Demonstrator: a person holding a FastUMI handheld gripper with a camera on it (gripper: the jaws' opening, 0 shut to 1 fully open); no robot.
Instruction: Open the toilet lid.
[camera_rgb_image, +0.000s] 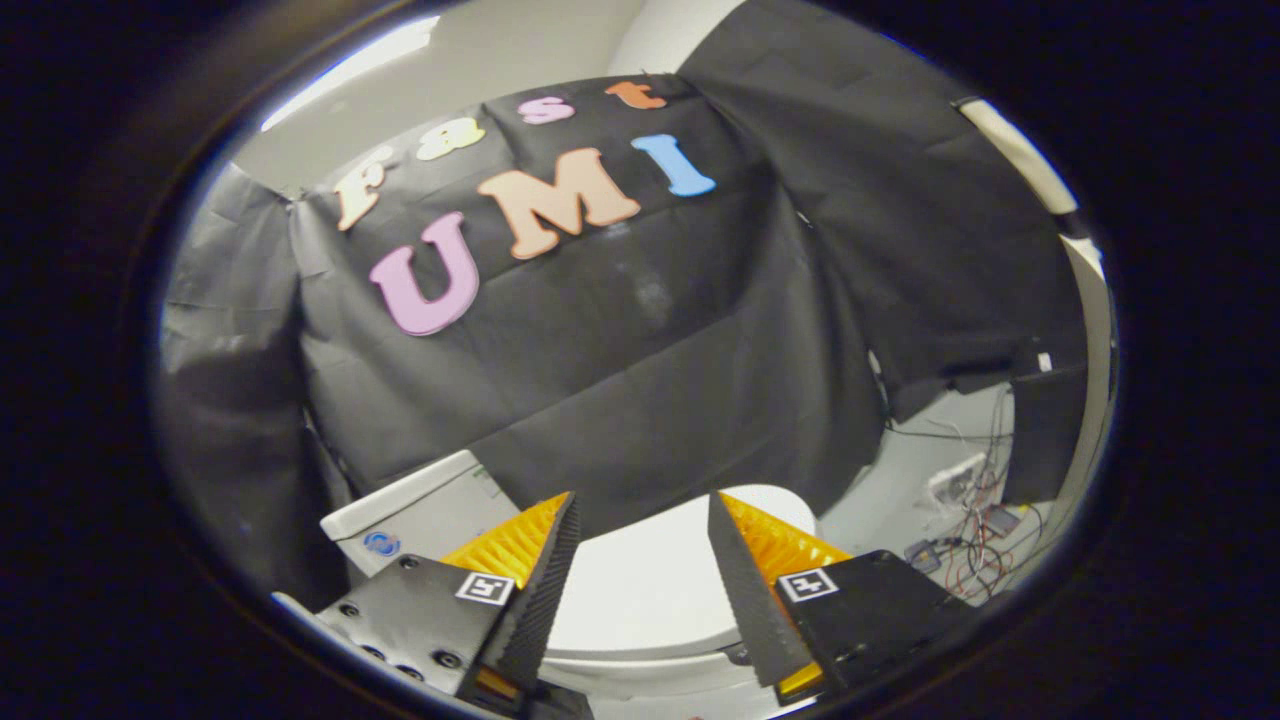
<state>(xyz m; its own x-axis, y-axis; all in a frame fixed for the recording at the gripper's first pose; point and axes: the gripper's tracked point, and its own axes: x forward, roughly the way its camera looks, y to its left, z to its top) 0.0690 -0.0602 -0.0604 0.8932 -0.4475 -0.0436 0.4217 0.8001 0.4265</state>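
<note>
The gripper (640, 520) hangs with its fingers (535, 555) spread apart above the toilet lid (640, 590), which lies down between and just beyond them. The tank (420, 515) sits to the left, partly behind the left finger. Behind both, the booth's cloth wall (620, 380) drapes across the far side, its lower edge falling onto the far end of the lid. To the far right, a tangle of wires (975, 535) lies on the floor by the cloth's edge.

toilet lid (640, 585) partly behind fingers (535, 560), tank (420, 510) partly cloth-covered
</note>
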